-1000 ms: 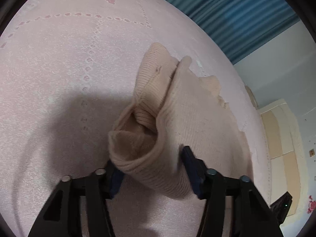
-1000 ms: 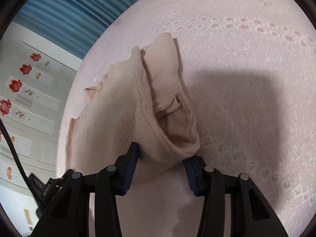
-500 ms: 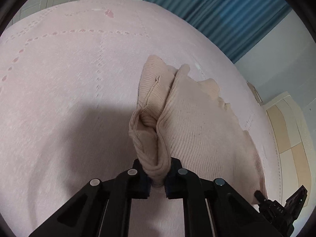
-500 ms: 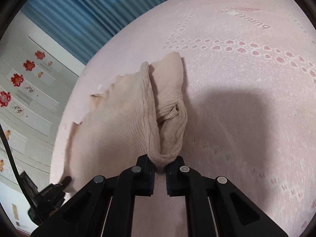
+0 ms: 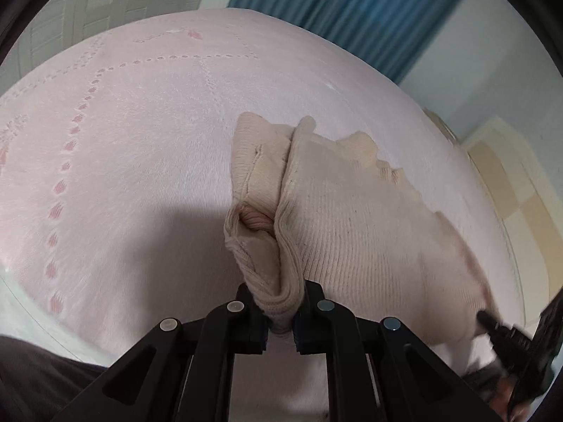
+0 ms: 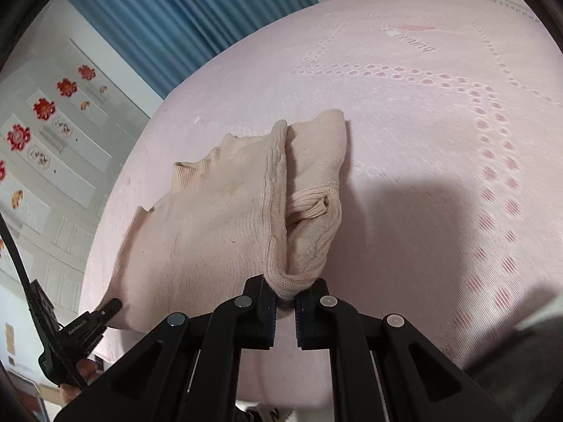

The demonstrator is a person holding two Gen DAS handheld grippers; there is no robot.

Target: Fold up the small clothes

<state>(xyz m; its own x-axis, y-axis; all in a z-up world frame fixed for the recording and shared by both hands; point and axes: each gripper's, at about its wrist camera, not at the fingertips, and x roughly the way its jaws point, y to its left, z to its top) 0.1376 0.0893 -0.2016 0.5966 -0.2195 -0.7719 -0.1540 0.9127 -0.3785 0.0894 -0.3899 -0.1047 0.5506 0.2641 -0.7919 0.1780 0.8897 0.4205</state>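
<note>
A small beige ribbed knit garment (image 5: 352, 232) lies on the pink bed cover (image 5: 123, 140), its near edge raised off the cover. My left gripper (image 5: 281, 311) is shut on the near left corner of that edge. My right gripper (image 6: 285, 297) is shut on the near right corner of the garment (image 6: 211, 218). The folded sleeve sits beside each pinched corner. Each gripper shows at the edge of the other's view, the right one in the left wrist view (image 5: 510, 341) and the left one in the right wrist view (image 6: 81, 327).
The pink cover (image 6: 440, 140) has dotted embroidered lines. A blue curtain (image 5: 352, 10) hangs behind the bed. A wall with red flower stickers (image 6: 42, 109) stands to the left in the right wrist view. A pale cabinet (image 5: 510, 176) stands to the right.
Both grippers closed on the garment's near corners, from open a second ago. They have since lifted and drawn back, raising the near edge off the cover.
</note>
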